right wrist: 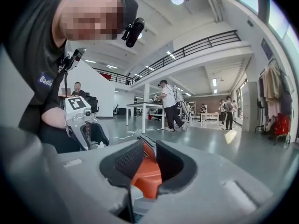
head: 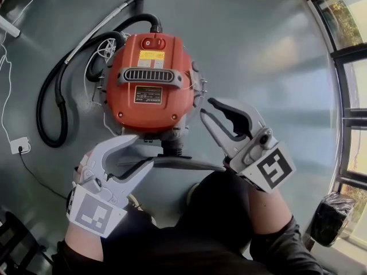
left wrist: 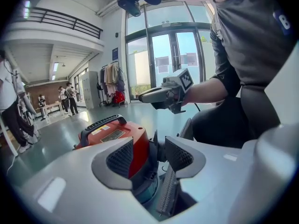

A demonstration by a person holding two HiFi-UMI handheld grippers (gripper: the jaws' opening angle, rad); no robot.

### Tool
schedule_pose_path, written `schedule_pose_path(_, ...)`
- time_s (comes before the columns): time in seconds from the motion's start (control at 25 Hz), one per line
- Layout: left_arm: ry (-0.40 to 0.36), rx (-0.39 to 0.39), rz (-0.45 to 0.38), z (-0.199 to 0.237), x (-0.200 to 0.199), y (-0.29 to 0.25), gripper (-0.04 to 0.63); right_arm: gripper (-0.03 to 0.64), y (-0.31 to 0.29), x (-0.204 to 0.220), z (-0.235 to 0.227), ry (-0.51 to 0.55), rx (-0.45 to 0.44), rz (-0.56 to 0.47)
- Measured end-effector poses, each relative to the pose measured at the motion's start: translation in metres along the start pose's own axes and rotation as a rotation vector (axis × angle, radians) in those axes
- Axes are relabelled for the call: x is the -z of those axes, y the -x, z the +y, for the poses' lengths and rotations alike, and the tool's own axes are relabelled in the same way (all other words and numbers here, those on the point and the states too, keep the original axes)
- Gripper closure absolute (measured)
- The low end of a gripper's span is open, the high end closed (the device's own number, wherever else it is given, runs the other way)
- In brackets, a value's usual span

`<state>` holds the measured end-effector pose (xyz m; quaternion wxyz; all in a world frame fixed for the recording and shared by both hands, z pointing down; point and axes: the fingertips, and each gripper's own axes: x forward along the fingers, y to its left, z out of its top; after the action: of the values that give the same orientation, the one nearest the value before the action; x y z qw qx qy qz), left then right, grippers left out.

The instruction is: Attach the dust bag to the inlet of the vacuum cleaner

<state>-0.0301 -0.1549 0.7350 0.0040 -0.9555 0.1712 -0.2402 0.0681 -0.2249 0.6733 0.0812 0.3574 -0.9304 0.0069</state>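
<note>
An orange vacuum cleaner (head: 150, 85) with a black handle stands on the grey floor. On its near side is a dark inlet stub (head: 171, 148), and a flat grey piece (head: 178, 164), seemingly the dust bag, lies just in front of it. Whether the two are joined I cannot tell. My left gripper (head: 140, 152) is at the vacuum's near left, open, with nothing between its pads; its view shows the red body (left wrist: 112, 134) through the gap. My right gripper (head: 207, 109) hovers open and empty beside the vacuum's right flank, its jaws framing the orange body (right wrist: 147, 176).
A black hose (head: 49, 102) and a metal wand (head: 97, 30) curl round the vacuum's left. A white socket (head: 19, 145) with its cable lies far left, and a dark bag (head: 332, 216) by the windows at right. My knees (head: 229, 211) are close behind the grippers. People stand far off.
</note>
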Motion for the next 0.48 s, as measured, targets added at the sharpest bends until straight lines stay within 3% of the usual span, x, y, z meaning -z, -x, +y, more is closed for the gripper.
schedule_pose_path(0.28, 0.044, -0.079, -0.025, 0.008, -0.028, 0.024, 0.362, 0.541, 0.024, -0.025, 0.005, -0.064, 0.120, 0.070)
schedule_pose_path(0.48, 0.075, -0.120, -0.017, 0.010, -0.057, 0.049, 0.373, 0.541, 0.045, -0.047, 0.026, -0.139, 0.145, 0.151)
